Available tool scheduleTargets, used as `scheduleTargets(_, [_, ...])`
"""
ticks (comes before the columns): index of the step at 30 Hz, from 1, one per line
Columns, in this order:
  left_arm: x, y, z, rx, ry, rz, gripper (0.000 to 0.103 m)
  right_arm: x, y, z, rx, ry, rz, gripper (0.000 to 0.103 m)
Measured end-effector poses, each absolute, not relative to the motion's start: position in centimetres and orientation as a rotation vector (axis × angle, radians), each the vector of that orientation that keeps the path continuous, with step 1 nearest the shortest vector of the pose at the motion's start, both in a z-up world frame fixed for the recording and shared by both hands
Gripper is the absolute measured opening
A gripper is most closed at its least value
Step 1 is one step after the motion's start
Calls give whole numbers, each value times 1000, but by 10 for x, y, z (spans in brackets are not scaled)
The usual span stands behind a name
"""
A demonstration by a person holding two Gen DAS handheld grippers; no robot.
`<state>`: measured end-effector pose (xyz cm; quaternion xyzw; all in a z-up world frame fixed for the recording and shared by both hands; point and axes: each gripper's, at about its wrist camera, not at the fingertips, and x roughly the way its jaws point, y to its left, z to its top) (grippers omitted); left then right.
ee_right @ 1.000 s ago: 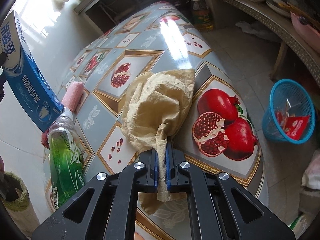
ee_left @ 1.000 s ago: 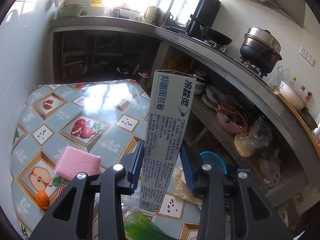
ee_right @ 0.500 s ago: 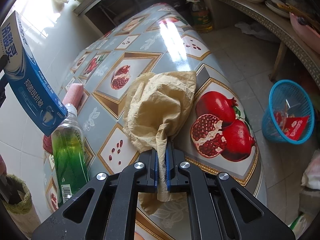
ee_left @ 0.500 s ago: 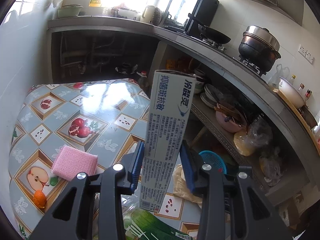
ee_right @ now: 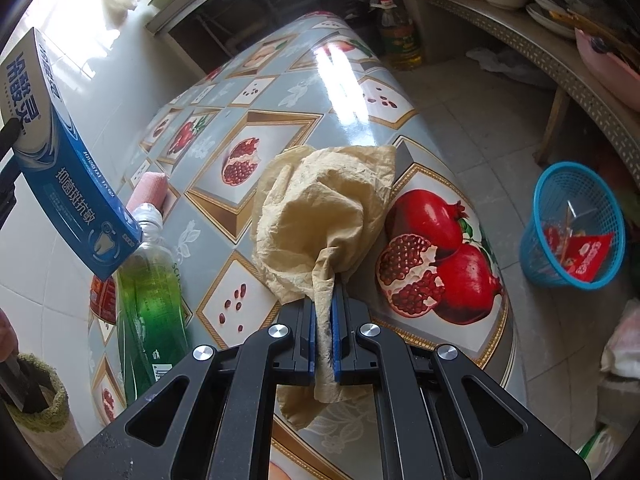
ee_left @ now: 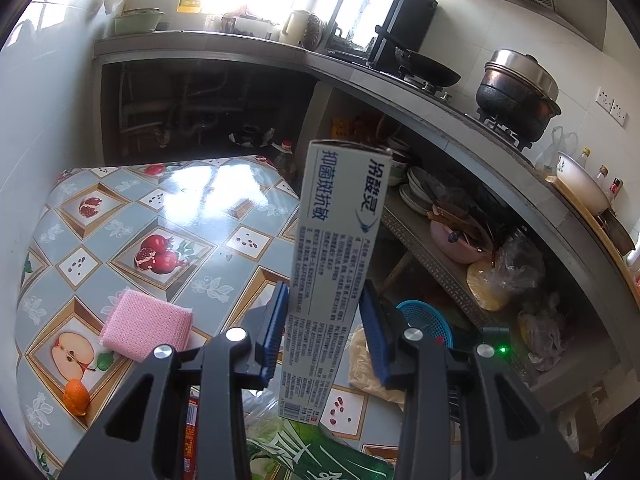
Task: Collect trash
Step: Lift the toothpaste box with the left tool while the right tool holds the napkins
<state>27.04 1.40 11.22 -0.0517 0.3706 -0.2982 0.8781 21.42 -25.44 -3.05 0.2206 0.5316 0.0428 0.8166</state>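
A tall grey and blue toothpaste box [ee_left: 340, 248] stands upright between the blue pads of my left gripper [ee_left: 324, 316], which is shut on its lower half and holds it above the table. In the right wrist view the same box [ee_right: 72, 168] hangs at the left edge, over a green bottle. My right gripper [ee_right: 324, 320] is shut on a twisted end of a crumpled beige paper [ee_right: 324, 216]. The rest of the paper lies spread on the fruit-patterned table [ee_right: 248, 112].
A green plastic bottle [ee_right: 148, 292] lies near the table's left side, with a pink sponge [ee_left: 146, 330] and an orange peel [ee_left: 76, 396] beyond it. A blue mesh basket [ee_right: 572, 224] holding a red wrapper stands on the floor at the right. Shelves of dishes [ee_left: 440, 216] run under the counter.
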Motion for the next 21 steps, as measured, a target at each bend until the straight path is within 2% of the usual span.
scheduleTargets(21, [265, 14, 114, -98, 760, -615, 35, 214, -257, -26, 469, 1126, 93, 5])
